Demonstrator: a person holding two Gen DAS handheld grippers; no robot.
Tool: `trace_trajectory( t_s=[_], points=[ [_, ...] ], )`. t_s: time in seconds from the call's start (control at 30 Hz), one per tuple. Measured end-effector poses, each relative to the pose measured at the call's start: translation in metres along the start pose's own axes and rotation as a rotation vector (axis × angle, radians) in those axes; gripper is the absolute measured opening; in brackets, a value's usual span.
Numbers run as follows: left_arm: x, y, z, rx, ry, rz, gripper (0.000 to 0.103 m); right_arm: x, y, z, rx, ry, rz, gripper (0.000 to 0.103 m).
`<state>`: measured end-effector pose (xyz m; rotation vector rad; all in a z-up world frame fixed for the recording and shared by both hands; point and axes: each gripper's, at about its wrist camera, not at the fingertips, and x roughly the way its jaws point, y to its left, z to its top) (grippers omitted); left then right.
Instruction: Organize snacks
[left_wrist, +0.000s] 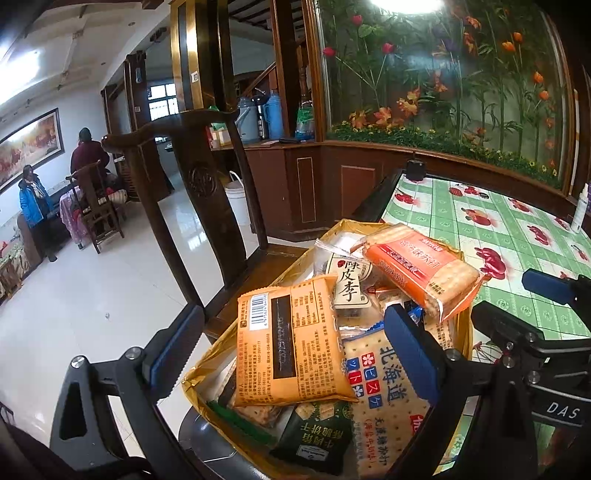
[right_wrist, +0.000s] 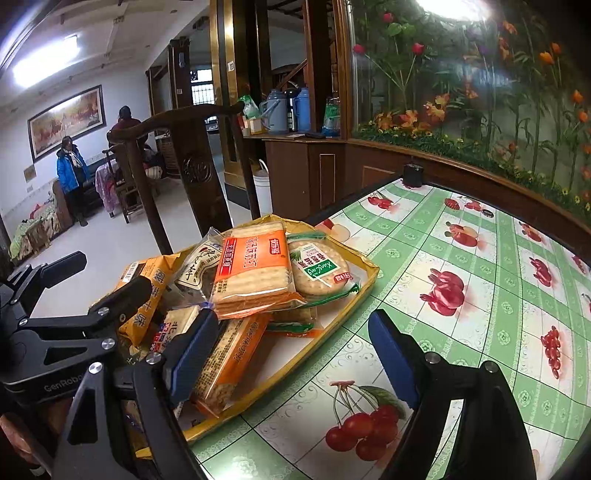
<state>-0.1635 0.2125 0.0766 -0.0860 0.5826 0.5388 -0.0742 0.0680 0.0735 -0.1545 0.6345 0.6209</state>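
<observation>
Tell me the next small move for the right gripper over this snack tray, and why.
Probably ease the right gripper toward the orange cracker pack topping the pile in the gold tray. Its jaws stand open and empty, half over the tray's edge, half over the tablecloth. That pack lies uppermost and uncovered, so lifting it should disturb the others least.

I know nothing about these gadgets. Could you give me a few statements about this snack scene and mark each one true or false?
1. The snacks sit piled in a gold tray. True.
2. The tablecloth is plain blue. False: green checks with fruit prints.
3. The right hand-held gripper clamps a biscuit pack. False: it is open, holding nothing.
4. An orange cracker pack lies on top of the pile. True.
5. A wooden chair stands behind the tray. True.
</observation>
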Motion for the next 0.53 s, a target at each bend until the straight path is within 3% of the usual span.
trace_trajectory(
  t_s=[0.53],
  points=[
    [0.0044,0.0018,-0.0011,-0.009,0.015,0.002,0.098,0.0021,0.0002,-0.0009,0.008,0.004,0.013,0.083]
  ],
)
